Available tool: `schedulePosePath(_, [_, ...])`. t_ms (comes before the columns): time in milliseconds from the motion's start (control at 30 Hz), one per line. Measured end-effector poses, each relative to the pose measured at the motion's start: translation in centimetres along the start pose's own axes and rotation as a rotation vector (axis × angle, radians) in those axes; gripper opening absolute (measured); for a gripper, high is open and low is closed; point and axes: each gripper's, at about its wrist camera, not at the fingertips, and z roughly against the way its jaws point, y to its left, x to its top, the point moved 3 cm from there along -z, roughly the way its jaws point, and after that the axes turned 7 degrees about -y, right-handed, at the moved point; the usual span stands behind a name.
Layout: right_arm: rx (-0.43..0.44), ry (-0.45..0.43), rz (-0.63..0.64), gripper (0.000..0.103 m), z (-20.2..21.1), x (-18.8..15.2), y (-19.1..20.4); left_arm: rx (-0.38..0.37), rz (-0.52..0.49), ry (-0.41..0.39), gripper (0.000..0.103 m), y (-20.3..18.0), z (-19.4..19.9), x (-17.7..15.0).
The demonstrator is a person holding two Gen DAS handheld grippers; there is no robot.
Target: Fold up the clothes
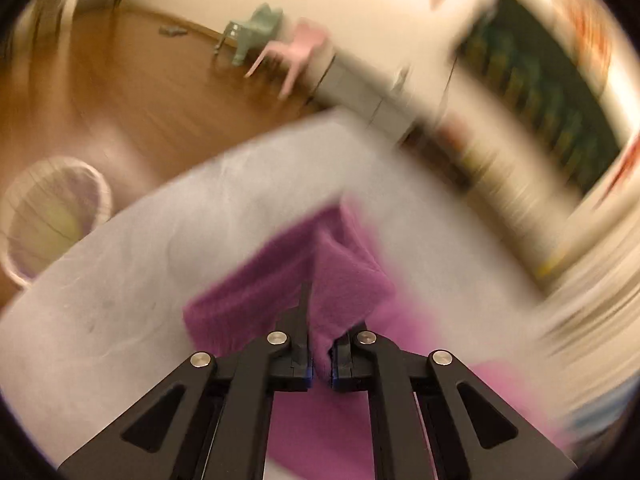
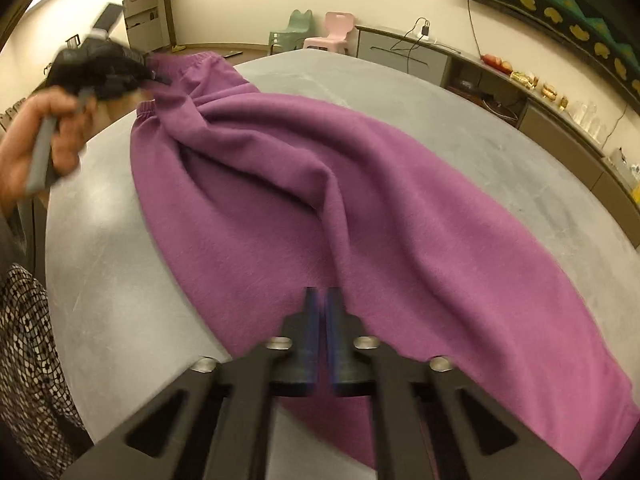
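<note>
Purple sweatpants (image 2: 304, 184) spread across the grey table (image 2: 104, 280) — waistband at the far left.

Left gripper (image 1: 320, 354) has its fingers pinched narrow on a fold of the fabric. Right gripper (image 2: 322, 320) sits over the near part of the cloth, fingers almost together — whether they hold cloth, I cannot tell.

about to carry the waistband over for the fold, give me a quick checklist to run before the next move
1. Left tongs shut on the purple pants: ok, fabric is pinched between the fingers.
2. Grip sits at the elastic waistband: ok in the right wrist view.
3. Right tongs holding fabric: not ok, closed above the pants with nothing visibly between them.
4. Pants lying flat: not ok, creases run from the lifted waistband.
5. Pants fully on the grey table: cannot tell, the near end runs out of frame.
</note>
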Motion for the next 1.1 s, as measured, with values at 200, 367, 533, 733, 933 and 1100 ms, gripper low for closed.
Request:
schedulePosePath(200, [0.045,-0.048,0.06,0.001,4.4,-0.7,1.3,0.005,0.146,0.2,0.006,5.7,-2.4,-1.3])
schedulePosePath(367, [-0.017,-0.018,0.096,0.053,1.1,-1.9,2.0,-0.099,0.171,0.17,0.006,4.4,-1.3,-0.7])
schedulePosePath(533, [-0.055,0.025,0.131,0.053,-1.1,-2.0,1.7,-0.263,0.223,0.139,0.006,3.9,-0.5,0.5])
schedulePosePath(733, [0.052,0.063,-0.026,0.024,-0.7,-2.0,-0.6,-0.284,0.239,0.137,0.006,3.4,-0.2,1.0])
schedulePosePath(933, [0.077,0.046,-0.138,0.005,1.0,-1.7,-2.8,-0.314,0.281,0.139,0.006,3.0,-0.3,1.1])
schedulePosePath(1100, [0.046,-0.041,-0.13,0.003,5.3,-0.3,-3.0,-0.241,0.263,0.127,0.006,3.3,0.9,1.1])
